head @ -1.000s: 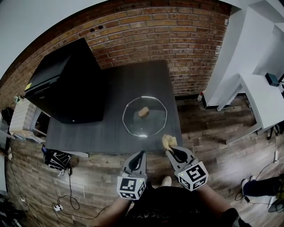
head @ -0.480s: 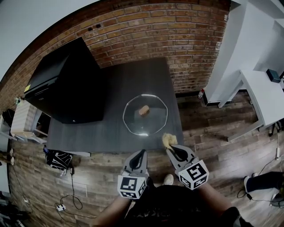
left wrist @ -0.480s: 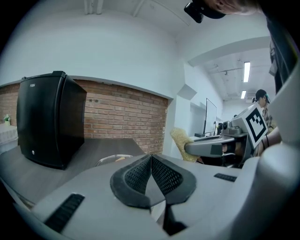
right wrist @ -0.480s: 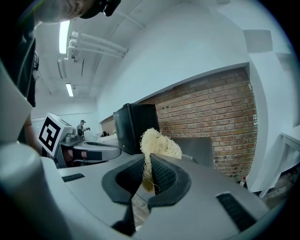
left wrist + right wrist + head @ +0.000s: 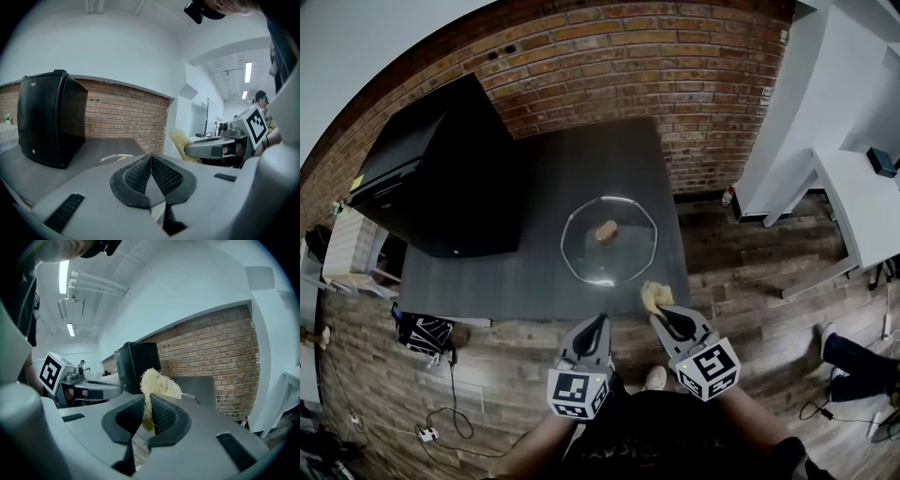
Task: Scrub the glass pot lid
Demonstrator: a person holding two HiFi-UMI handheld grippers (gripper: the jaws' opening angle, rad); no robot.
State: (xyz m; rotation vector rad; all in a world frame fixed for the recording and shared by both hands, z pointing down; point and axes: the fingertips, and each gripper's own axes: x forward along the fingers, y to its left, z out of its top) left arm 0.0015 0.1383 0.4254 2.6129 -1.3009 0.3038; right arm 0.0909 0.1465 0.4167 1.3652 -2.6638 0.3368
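Office-like studio room: bare brick wall (image 5: pixel 675 56), wood-plank floor (image 5: pixel 741 281), white desks (image 5: pixel 862 206), ceiling strip lights (image 5: pixel 248 71), loose cables (image 5: pixel 449 389).

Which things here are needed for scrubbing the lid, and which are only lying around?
For the job:
- glass lid on the table
- scrubber, clamped in the right gripper

Just lying about:
- black fridge
- small bottle by the wall
- bag on the floor

There are two tools, the left tool (image 5: pixel 597 322) and the right tool (image 5: pixel 659 320), one glass lid (image 5: pixel 608 246), one yellow scrubber (image 5: pixel 652 297), one black cabinet (image 5: pixel 441 173) and one tabletop (image 5: pixel 534 267).
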